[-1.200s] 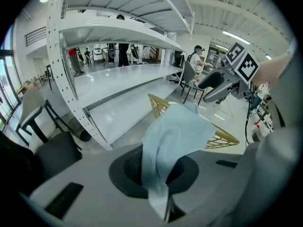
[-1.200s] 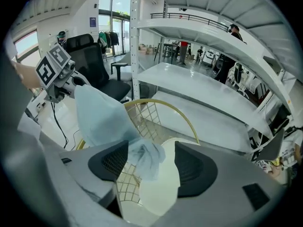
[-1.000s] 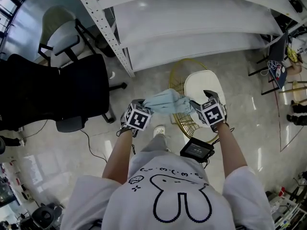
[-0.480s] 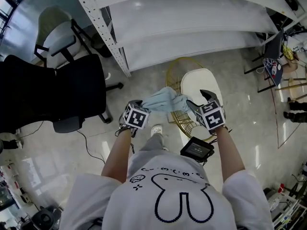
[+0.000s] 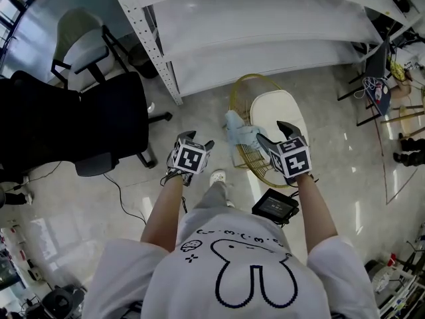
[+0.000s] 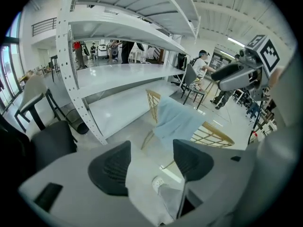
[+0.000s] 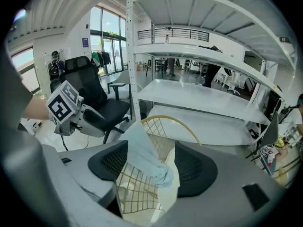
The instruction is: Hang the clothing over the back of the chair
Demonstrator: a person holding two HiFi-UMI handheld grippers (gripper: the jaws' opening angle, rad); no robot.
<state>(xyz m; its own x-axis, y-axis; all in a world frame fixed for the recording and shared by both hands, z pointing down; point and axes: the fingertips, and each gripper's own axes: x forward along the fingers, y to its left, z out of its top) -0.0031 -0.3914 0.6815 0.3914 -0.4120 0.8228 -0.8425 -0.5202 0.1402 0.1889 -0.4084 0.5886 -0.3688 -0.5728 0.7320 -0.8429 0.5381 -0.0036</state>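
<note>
A pale blue garment (image 5: 238, 133) lies bunched over the back of a gold wire chair (image 5: 243, 85) that has a white seat. My left gripper (image 5: 198, 138) stands to the garment's left, clear of it. Its jaws are opening and nothing is between them. In the left gripper view the garment (image 6: 177, 119) hangs on the chair's rim (image 6: 214, 134), beyond the left gripper (image 6: 147, 162). My right gripper (image 5: 271, 131) hovers at the garment's right end. In its own view the right gripper (image 7: 147, 163) has its pads wide apart, with the garment (image 7: 144, 157) on the wire back (image 7: 165, 119) beyond them, untouched.
A black office chair (image 5: 99, 121) stands to the left, with a grey and white chair (image 5: 83, 45) behind it. A white metal shelving rack (image 5: 265, 25) runs along the far side. A dark device (image 5: 273, 207) hangs at my waist. A cable (image 5: 126, 201) lies on the glossy floor.
The garment was stretched between both grippers. The left gripper has let go and opened, and the garment has swung right onto the chair back. The right gripper rose slightly.
</note>
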